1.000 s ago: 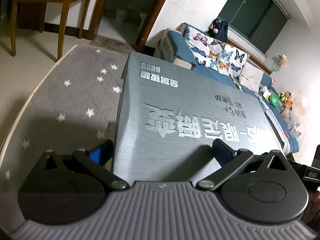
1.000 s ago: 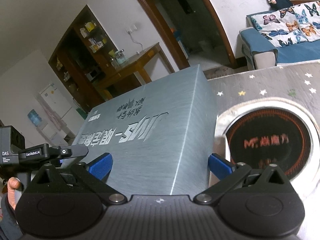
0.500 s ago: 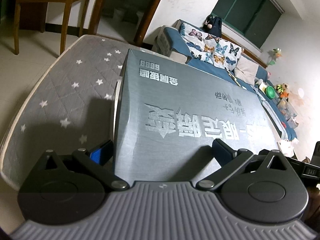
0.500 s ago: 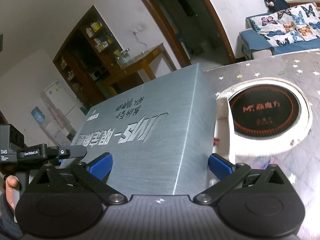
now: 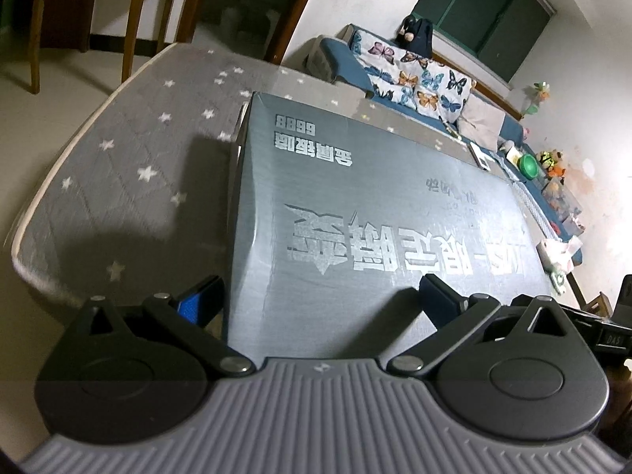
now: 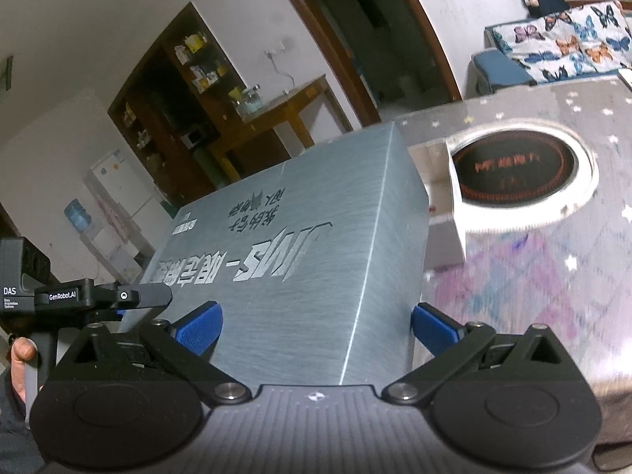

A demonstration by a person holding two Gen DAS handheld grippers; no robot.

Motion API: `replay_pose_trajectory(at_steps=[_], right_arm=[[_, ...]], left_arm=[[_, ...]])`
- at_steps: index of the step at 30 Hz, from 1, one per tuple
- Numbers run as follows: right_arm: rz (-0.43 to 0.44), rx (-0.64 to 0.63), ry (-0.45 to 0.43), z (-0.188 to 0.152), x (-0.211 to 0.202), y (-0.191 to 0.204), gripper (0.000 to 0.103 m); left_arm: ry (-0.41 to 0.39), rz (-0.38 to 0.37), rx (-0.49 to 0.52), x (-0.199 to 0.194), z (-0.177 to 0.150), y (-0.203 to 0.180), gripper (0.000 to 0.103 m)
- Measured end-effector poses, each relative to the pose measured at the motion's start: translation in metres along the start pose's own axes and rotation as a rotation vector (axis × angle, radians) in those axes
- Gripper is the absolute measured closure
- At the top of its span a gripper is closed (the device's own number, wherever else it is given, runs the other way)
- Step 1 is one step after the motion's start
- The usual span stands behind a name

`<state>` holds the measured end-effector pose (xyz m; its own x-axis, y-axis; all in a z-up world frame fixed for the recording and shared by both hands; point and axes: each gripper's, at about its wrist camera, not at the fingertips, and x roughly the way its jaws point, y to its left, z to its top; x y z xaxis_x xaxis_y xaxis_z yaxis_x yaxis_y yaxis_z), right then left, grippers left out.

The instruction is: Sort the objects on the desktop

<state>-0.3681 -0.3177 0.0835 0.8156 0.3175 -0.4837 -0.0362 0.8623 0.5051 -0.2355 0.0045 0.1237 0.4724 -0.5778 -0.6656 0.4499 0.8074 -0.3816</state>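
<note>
A large flat grey box (image 5: 375,197) with silver lettering fills the left wrist view, held above the star-patterned table (image 5: 130,166). My left gripper (image 5: 320,298) is shut on its near end, one blue fingertip (image 5: 199,302) under the edge and the other on top. The right wrist view shows the same grey box (image 6: 296,217) from its other end. My right gripper (image 6: 316,326) is shut on it too, with a blue pad (image 6: 195,328) at each side. The left gripper's body (image 6: 79,296) and a hand appear at the far left.
A round dark cooktop (image 6: 513,170) with a white rim sits in the table (image 6: 553,276), and a white open box part (image 6: 438,213) lies next to it. A sofa (image 5: 426,83) with butterfly cushions stands beyond the table, a wooden side table (image 5: 98,8) at the far left.
The grey box has risen with both grippers on it. The table has dropped away beneath it, and the round cooktop now lies further off with the white box part showing.
</note>
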Motion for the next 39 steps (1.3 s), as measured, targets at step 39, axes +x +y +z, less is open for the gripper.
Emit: replay_pose_trajectory(at_steps=[39], right_arm=[[-0.013, 0.08, 0.129, -0.065, 0.003, -0.019, 0.0]], left_arm=[[0.166, 0.017, -0.112, 0.029, -0.064, 0.026, 0.0]])
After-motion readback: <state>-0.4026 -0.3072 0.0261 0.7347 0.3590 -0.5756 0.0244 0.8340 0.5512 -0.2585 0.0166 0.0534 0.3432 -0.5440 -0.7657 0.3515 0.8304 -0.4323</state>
